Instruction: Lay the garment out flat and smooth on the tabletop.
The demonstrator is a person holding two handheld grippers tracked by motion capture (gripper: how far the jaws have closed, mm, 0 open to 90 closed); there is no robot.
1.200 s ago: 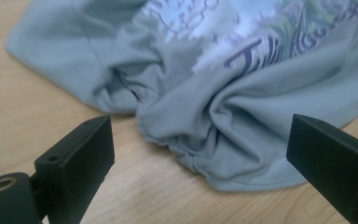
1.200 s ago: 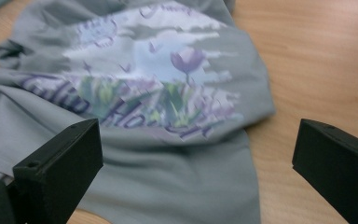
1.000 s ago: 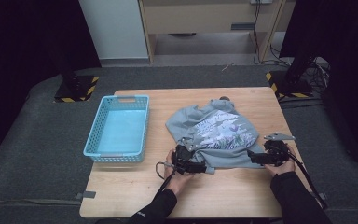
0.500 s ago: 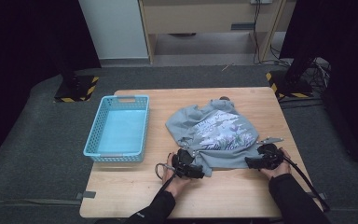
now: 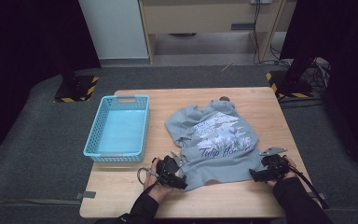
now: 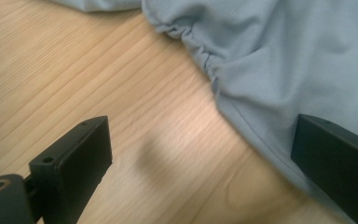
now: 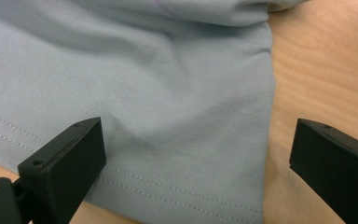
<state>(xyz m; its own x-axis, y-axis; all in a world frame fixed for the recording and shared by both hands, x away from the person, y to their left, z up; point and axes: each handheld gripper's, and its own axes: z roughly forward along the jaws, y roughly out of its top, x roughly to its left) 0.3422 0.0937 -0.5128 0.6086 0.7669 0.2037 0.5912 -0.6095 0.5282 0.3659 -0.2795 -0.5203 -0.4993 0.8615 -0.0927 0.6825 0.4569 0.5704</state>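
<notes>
While both jaws stand wide apart, the left hand-held gripper sits at the near left corner of the grey shirt, its edge lying between them. Across the hem, the right hand-held gripper is likewise spread, straddling the near right corner. Spread on the table, the shirt lies right of a blue basket.
</notes>
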